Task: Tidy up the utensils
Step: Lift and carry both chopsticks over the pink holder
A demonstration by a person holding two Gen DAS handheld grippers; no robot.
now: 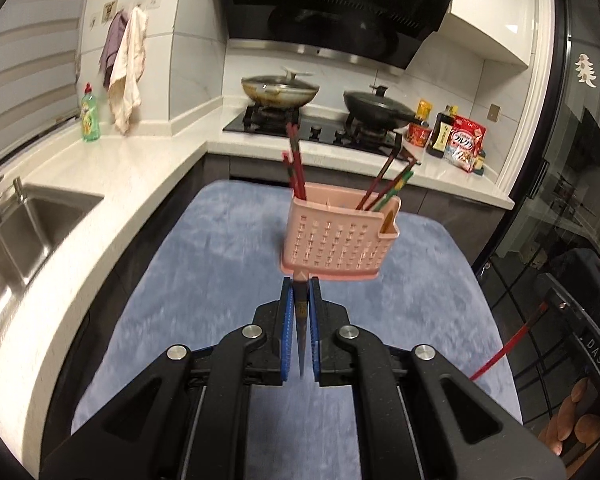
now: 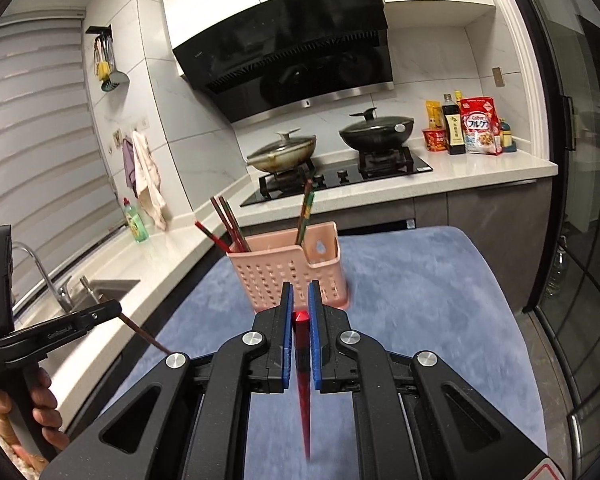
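A pink perforated utensil holder (image 1: pixel 334 242) stands on a blue-grey mat (image 1: pixel 220 248), with several red and dark chopsticks leaning in it. It also shows in the right wrist view (image 2: pixel 288 270). My left gripper (image 1: pixel 301 286) is shut on a dark chopstick (image 1: pixel 301 320), just short of the holder's base. My right gripper (image 2: pixel 301 292) is shut on a red chopstick (image 2: pixel 303 380), just in front of the holder. The left gripper also shows in the right wrist view (image 2: pixel 118 312), low at the left, with its dark chopstick (image 2: pixel 148 338) sticking out.
A white counter (image 1: pixel 112 176) with a steel sink (image 1: pixel 32 220) runs along the left. A stove (image 1: pixel 320 128) with two lidded pans sits behind the mat. A green soap bottle (image 1: pixel 90 114), sauce bottles and packets (image 1: pixel 456 136) stand on the counter. A glass door (image 1: pixel 572 200) is at the right.
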